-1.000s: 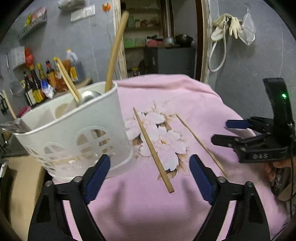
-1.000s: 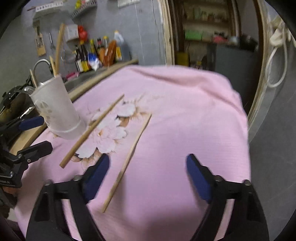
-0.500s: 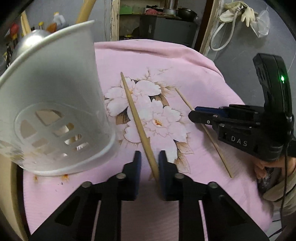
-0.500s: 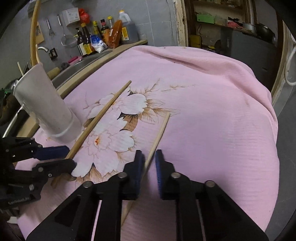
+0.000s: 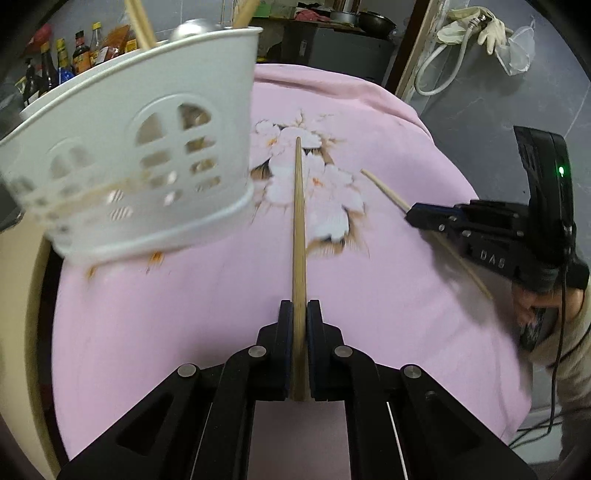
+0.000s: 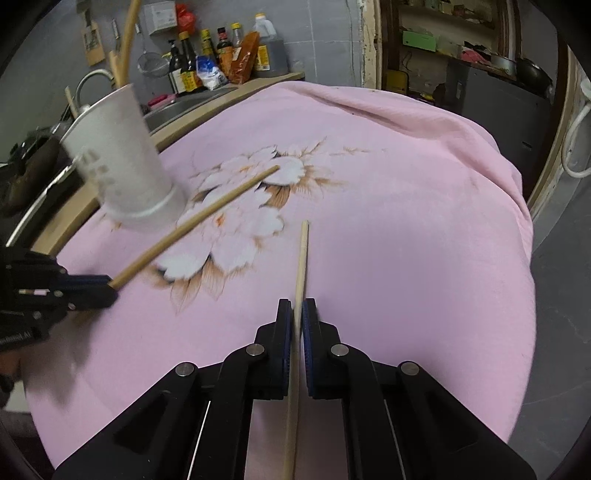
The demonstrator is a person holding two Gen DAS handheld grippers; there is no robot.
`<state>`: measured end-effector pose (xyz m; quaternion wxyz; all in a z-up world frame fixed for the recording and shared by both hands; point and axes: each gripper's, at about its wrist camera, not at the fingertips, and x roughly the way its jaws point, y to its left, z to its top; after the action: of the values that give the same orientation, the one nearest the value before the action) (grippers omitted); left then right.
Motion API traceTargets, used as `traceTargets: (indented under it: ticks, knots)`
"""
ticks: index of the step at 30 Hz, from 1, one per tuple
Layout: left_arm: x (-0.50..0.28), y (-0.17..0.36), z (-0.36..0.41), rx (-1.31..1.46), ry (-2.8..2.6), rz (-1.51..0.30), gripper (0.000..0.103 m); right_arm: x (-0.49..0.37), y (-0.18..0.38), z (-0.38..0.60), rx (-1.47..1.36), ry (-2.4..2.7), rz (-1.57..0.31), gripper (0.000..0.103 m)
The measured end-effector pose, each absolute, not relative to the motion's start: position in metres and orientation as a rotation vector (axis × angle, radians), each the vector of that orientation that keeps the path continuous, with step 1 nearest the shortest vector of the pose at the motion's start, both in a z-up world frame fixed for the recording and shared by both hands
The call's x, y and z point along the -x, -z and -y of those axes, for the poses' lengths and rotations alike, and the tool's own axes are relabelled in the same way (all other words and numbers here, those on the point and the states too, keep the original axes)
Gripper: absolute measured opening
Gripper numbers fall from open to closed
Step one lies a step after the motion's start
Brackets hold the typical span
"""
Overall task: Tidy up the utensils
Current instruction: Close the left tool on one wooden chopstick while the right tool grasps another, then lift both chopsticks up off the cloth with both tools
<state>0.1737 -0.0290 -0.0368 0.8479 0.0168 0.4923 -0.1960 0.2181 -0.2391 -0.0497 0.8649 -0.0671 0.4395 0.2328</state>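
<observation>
Both claws are clamped now, each on its own wooden chopstick. The left gripper (image 5: 299,314) has its blue-padded jaws pinched tight on the near end of the thicker chopstick (image 5: 298,221), whose far end points out over the white flower print (image 5: 325,206) on the pink tablecloth (image 5: 184,314). Its jaws have just been closing, and the stick sits squarely between them.

The right gripper (image 6: 297,314) grips the thinner chopstick (image 6: 302,254) the same way, some way along its length, so that the stick's near end runs back under the claw. Its tip lies just to the right of the flower print, and these jaws too have just been closing on the stick between them.

Seen from the left claw's camera, the right one shows at the far right, held in a person's hand (image 5: 532,306).

The white perforated utensil holder (image 5: 140,155) stands on the cloth to the left of the thicker chopstick, near it but apart, with wooden handles (image 5: 138,22) and something metal and rounded (image 5: 195,27) sticking up out of it. Sauce bottles (image 6: 221,55) line the counter behind.
</observation>
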Motion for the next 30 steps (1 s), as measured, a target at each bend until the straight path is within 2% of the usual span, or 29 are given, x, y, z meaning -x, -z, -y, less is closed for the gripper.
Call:
traceTargets:
  ticks: [5,7,9,11,12,25,26,28,30]
  knots:
    - [-0.168,0.032,0.026,-0.085,0.399,-1.011,0.007,-0.216,0.049,0.238,0.167,-0.491,-0.943,0.004]
    - [-0.168,0.029,0.023,-0.096,0.385,-1.003,0.012,-0.221,0.050,0.236,0.170,-0.492,-0.954,0.004]
    - [-0.170,0.024,0.022,-0.111,0.388,-0.990,0.026,-0.226,0.051,0.233,0.180,-0.496,-0.964,0.005]
    - [-0.175,0.021,0.026,-0.139,0.396,-0.972,0.035,-0.234,0.051,0.228,0.191,-0.502,-0.976,0.005]
    - [-0.180,0.020,0.030,-0.160,0.395,-0.968,0.035,-0.238,0.052,0.225,0.198,-0.506,-0.982,0.005]
    - [-0.243,0.040,0.067,-0.248,0.401,-1.058,0.035,-0.275,0.052,0.213,0.214,-0.544,-1.055,0.006]
    - [-0.245,0.040,0.068,-0.249,0.403,-1.064,0.033,-0.276,0.051,0.211,0.229,-0.543,-1.060,0.006]
    - [-0.250,0.042,0.071,-0.249,0.410,-1.082,0.024,-0.276,0.051,0.206,0.262,-0.538,-1.067,0.007]
    - [-0.254,0.043,0.073,-0.228,0.426,-1.117,0.010,-0.276,0.050,0.203,0.282,-0.528,-1.075,0.007]
